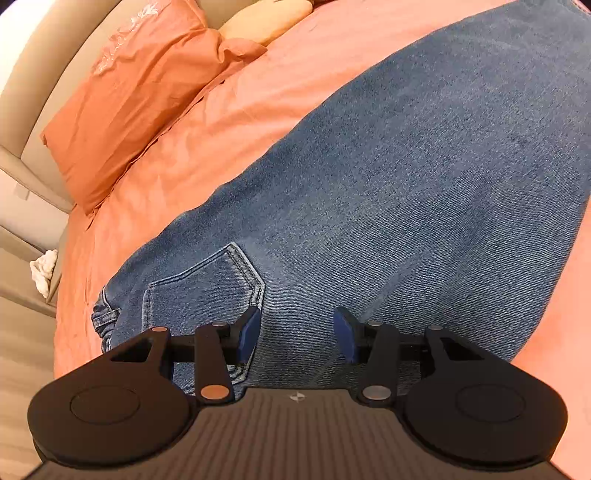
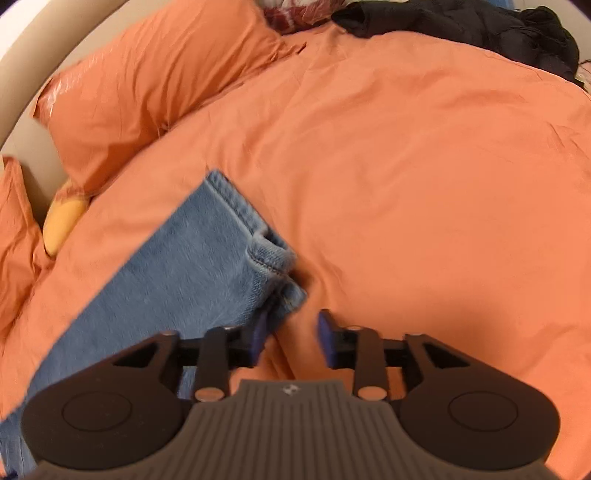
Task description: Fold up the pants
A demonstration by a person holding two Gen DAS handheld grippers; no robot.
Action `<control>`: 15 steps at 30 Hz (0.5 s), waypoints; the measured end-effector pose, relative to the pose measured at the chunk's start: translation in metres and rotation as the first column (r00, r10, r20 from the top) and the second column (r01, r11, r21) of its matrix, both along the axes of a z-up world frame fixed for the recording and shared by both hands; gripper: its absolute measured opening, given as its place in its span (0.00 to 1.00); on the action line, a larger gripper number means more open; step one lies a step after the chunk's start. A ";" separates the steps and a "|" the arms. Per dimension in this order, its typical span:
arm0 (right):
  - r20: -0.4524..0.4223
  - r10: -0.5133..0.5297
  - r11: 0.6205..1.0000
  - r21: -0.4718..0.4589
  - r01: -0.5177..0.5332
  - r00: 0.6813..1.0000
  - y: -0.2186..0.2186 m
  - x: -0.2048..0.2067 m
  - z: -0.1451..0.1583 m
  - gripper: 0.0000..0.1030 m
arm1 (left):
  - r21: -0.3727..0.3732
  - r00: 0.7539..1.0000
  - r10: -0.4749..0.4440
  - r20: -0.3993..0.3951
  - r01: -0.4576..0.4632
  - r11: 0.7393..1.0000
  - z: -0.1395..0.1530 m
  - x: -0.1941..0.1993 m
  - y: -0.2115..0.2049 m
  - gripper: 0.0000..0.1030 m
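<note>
Jeans (image 1: 406,192) lie flat on the bed (image 2: 424,184). Left gripper (image 1: 297,334) gapes over the seat, right gripper (image 2: 290,338) part-open beside the hems, both empty; snagging one layer would skew the fold

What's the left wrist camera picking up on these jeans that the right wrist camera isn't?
Only the left wrist view shows the jeans' back pocket and waistband end, with the left claw open above the denim, plus a white cloth beside the bed.

Only the right wrist view shows the leg hems, the right claw open beside them with nothing between its pads, and a black garment at the far edge.

Both show the jeans on the orange bedcover and an orange pillow.
</note>
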State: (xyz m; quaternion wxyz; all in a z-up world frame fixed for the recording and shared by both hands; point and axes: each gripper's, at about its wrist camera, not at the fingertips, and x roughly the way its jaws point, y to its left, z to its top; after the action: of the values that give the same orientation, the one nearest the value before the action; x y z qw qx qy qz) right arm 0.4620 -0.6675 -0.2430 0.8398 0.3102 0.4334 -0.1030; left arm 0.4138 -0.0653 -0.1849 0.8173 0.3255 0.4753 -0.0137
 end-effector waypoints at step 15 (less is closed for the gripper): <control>0.015 0.020 0.986 -0.166 -0.017 1.000 0.030 0.022 0.019 0.10 | -0.239 0.997 0.009 -0.071 -0.026 0.971 0.022 -0.067 0.007 0.56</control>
State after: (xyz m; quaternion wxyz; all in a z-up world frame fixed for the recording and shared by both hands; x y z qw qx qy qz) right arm 0.4843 -0.6378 -0.2238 0.8672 0.2360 0.4191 -0.1286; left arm 0.3466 -0.0587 -0.1627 0.8336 0.2197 0.5012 -0.0752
